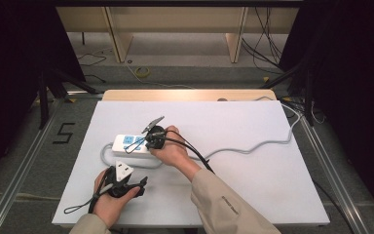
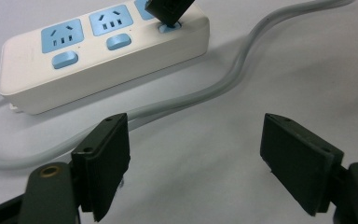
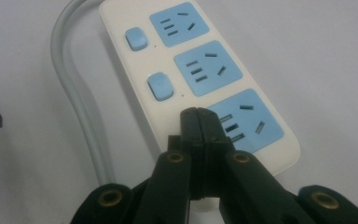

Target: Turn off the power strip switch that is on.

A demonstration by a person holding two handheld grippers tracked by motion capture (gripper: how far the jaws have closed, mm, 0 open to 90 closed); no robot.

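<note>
White power strip [image 1: 132, 145] lies mid-table, its blue switch [image 2: 168, 28] under my right gripper [image 3: 199, 122], jaws pressed together on the button. My left gripper [image 2: 196, 158] waits nearby, jaws apart, empty. Two switches look untouched; pressing seems under way.
</note>
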